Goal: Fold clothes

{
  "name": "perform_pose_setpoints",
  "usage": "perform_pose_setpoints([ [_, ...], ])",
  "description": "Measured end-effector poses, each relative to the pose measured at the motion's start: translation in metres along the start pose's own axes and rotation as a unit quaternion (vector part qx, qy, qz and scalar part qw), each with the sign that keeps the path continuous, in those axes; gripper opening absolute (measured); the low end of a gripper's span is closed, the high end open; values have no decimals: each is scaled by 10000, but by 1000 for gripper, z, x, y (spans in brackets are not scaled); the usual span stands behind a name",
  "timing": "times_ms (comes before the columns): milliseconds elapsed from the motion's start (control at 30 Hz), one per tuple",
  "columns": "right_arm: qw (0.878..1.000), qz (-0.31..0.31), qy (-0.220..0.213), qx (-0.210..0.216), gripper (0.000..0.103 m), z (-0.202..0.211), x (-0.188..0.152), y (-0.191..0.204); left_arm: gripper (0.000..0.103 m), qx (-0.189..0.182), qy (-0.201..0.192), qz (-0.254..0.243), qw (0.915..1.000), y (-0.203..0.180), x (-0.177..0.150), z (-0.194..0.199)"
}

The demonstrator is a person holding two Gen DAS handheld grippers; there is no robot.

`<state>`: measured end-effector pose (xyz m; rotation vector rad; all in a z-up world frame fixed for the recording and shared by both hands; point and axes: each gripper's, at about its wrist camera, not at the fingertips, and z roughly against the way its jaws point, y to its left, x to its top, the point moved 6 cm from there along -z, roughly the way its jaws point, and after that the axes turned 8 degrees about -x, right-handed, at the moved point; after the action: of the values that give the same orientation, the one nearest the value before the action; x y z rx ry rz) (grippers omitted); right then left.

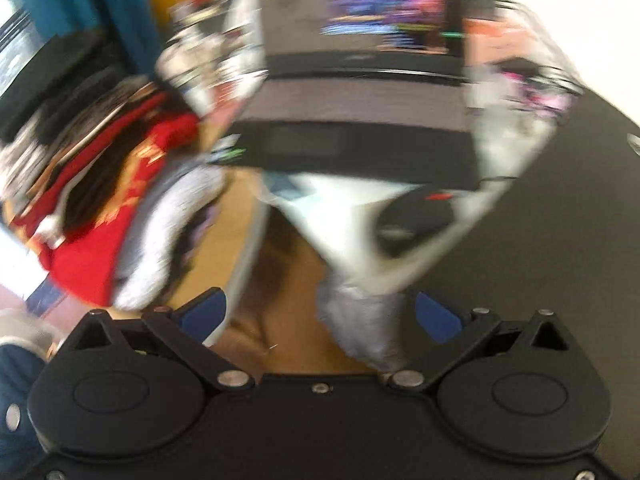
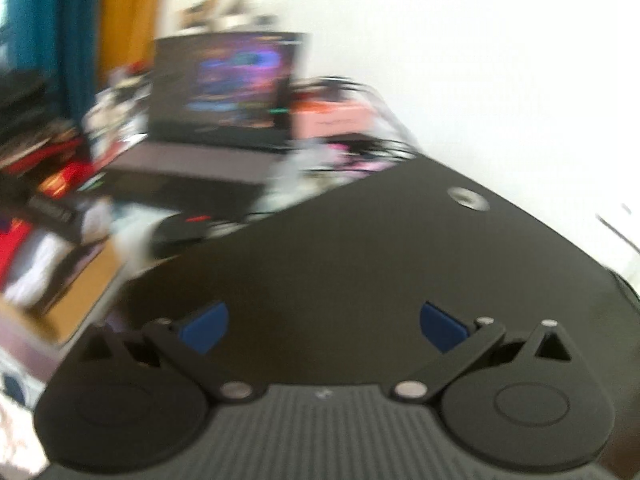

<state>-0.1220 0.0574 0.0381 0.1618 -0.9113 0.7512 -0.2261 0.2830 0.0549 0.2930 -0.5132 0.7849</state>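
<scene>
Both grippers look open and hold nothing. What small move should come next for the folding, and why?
Probably bring the left gripper down onto the light cloth that lies between its open fingers and close on it. The right gripper is also open, above the bare dark table with no garment before it. The red garment lies further to the left. Both views are blurred, so this is uncertain.

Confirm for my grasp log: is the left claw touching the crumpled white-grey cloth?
Cannot tell: left wrist view blurs where cloth nears the open left claw.
</scene>
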Motion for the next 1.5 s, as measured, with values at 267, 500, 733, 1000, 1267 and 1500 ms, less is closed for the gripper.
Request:
perform_pose_setpoints([
  [267, 9824, -898, 412, -1585, 102, -33, -30, -142, 103, -752, 94, -863, 9934, -144, 7, 7],
  [500, 9600, -1625, 875, -2107, 102, -56, -65, -228, 103, -1132, -14, -1477, 9825, -247, 13, 6],
  [733, 9417, -1952, 1198, -2463, 102, -75, -97, -267, 103, -1319, 167, -2058, 9695, -310, 0, -26],
  [1000, 9278, -2178, 1129, -2812, 102, -102, -103, -285, 103, -1303, 1, -2560, 9579, -356, 0, -62],
  [1267, 9250, -2514, 919, -2696, 102, -116, -97, -294, 103, -2068, -48, -2256, 9520, -383, 6, -83],
  [1500, 9252, -2688, 625, -2605, 102, -130, -91, -288, 103, -2729, -829, -2359, 9290, -399, 5, -90],
])
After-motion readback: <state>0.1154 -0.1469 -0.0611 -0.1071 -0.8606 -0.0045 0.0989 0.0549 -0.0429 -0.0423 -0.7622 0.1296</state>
